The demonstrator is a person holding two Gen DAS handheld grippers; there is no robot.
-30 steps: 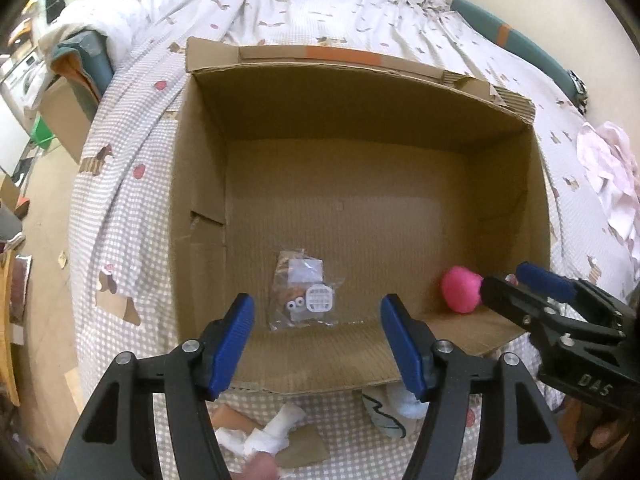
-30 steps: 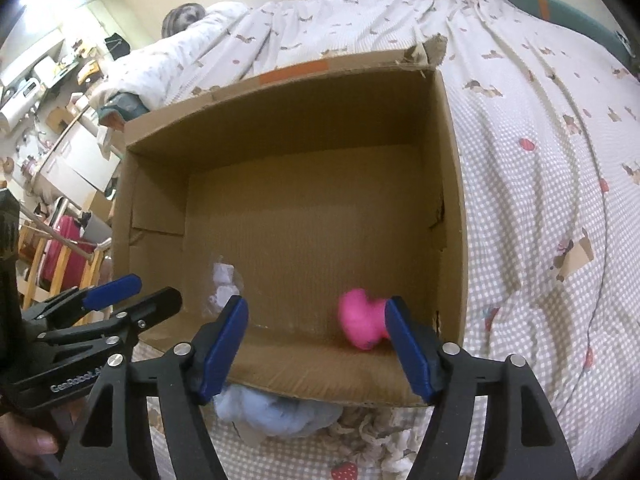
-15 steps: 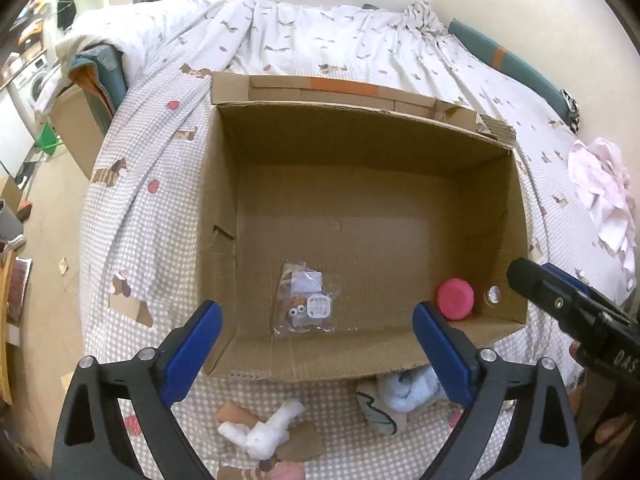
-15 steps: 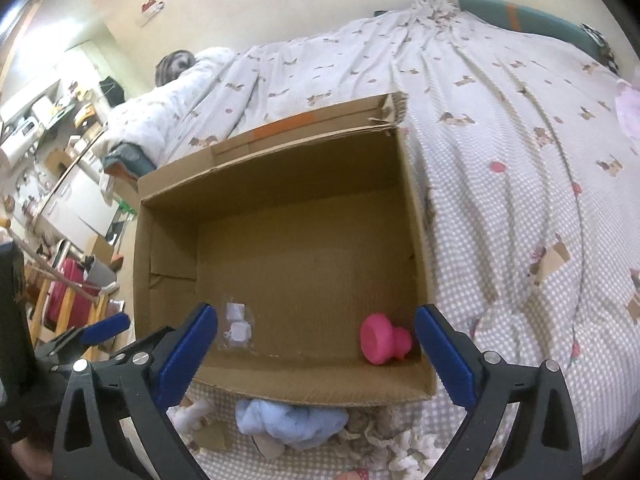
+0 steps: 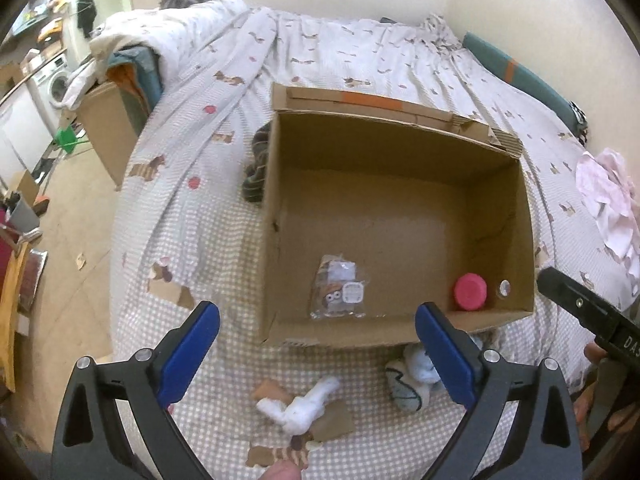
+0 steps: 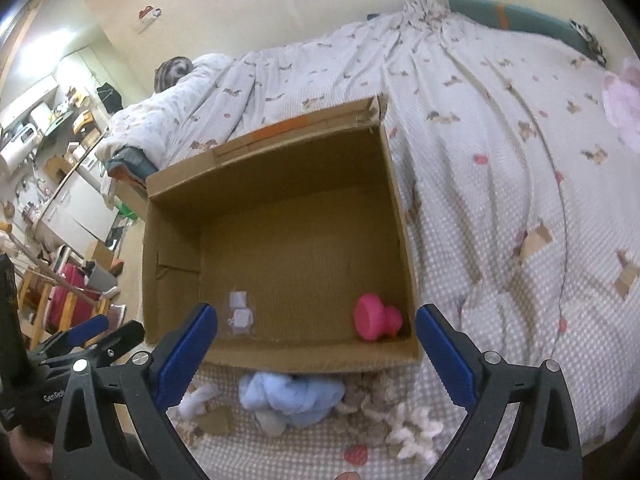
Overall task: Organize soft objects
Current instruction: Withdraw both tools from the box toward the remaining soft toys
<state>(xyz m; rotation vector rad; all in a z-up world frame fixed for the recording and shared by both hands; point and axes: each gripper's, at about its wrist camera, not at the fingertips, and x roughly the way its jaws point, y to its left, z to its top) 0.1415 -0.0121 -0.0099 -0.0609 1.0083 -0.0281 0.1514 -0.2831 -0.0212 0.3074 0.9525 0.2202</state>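
An open cardboard box (image 5: pixel 276 184) (image 6: pixel 404 216) sits on the bed. Inside lie a pink toy (image 5: pixel 470 292) (image 6: pixel 376 318) at the near right corner and a clear bagged toy (image 5: pixel 338 292) (image 6: pixel 240 314). In front of the box on the bedspread lie a light blue soft toy (image 6: pixel 288 398) (image 5: pixel 420 368), a small white soft toy (image 5: pixel 304 402) (image 6: pixel 198 398) and a white and beige fluffy toy (image 6: pixel 412 426). My left gripper (image 5: pixel 318 354) is open and empty above the white toy. My right gripper (image 6: pixel 316 354) is open and empty above the blue toy.
A dark striped cloth (image 5: pixel 256 164) lies against the box's left side. A pink garment (image 5: pixel 608 208) lies on the bed at the far right. The bed's left edge drops to the floor, where another cardboard box (image 5: pixel 106 128) stands.
Both grippers have opened wider and pulled back and up from the box. The pink toy now lies released in the box's near right corner. More of the bed shows.
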